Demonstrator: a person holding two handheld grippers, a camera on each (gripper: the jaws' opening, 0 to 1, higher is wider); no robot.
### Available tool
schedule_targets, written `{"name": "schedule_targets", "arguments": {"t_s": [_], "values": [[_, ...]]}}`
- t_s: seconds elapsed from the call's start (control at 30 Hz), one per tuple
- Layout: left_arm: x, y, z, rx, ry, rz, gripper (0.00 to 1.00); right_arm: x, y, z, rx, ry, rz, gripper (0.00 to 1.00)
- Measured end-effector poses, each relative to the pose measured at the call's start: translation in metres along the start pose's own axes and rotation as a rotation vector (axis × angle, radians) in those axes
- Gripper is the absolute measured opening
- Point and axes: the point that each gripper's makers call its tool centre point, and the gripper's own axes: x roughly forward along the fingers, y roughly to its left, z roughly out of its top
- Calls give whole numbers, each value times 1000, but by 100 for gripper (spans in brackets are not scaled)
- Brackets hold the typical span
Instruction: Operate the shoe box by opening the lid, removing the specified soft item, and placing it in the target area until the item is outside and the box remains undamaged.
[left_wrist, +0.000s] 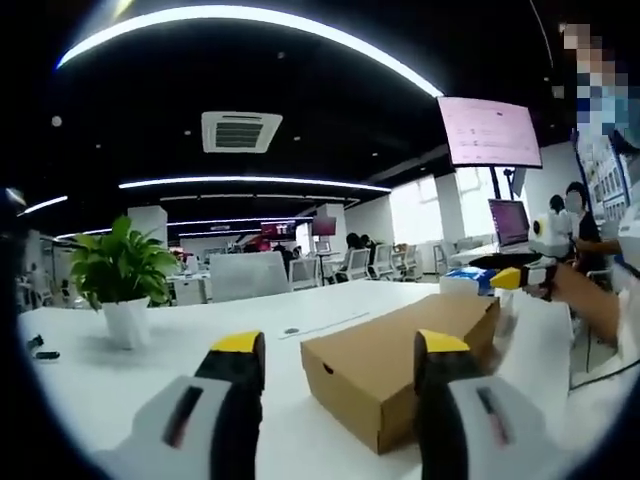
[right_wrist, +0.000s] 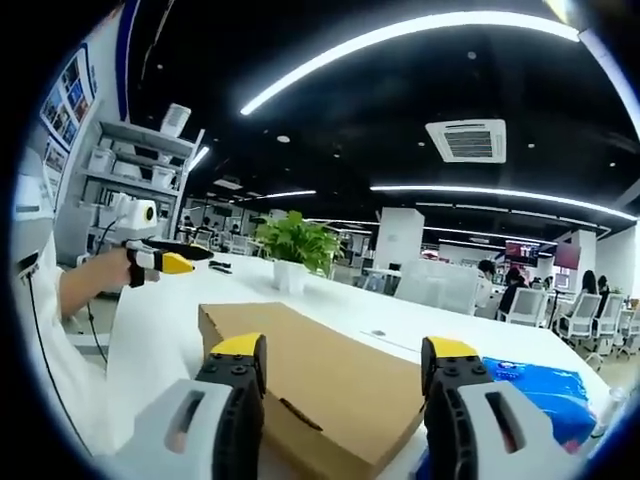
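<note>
Two pairs of yellow-tipped jaws were mine, and both stood spread apart with nothing between them. My left gripper (left_wrist: 340, 355) hung over the white table (left_wrist: 120, 390), its jaws framing the near corner of the shoe box (left_wrist: 400, 365) without touching it. My right gripper (right_wrist: 342, 360) hovered above the same box (right_wrist: 310, 385) from the opposite side, jaws parted over the lid.

One container mattered, the shoe box, and its lid lay flat and closed, so I could not see what was inside. It was plain brown cardboard, long and low, with crisp edges and no dents that I could make out. It sat on the table near the edge, toward the person's side. In the right gripper view a small dark slot showed on its near side wall.

Just beyond the box lay a blue plastic packet (right_wrist: 545, 395) with white print; in the left gripper view that blue packet (left_wrist: 478, 278) sat past the far end of the box, beside my other gripper, held in a hand (left_wrist: 585, 300).

A potted green plant (left_wrist: 122, 275) in a white pot stood well apart from the box on the table. Behind it stretched an office with desks, chairs and a wall screen (left_wrist: 490, 132).
</note>
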Motion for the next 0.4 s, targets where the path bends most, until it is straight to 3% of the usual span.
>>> {"name": "schedule_targets", "arguments": {"t_s": [0.3,0.4], "values": [[0,-1,9,-8,-39,2,61,-1,-4,-1,3,-1,-23,66],[-1,-7,14,-39,-73,-31,50,0,-2,-2,-7,4,-21,66]]}}
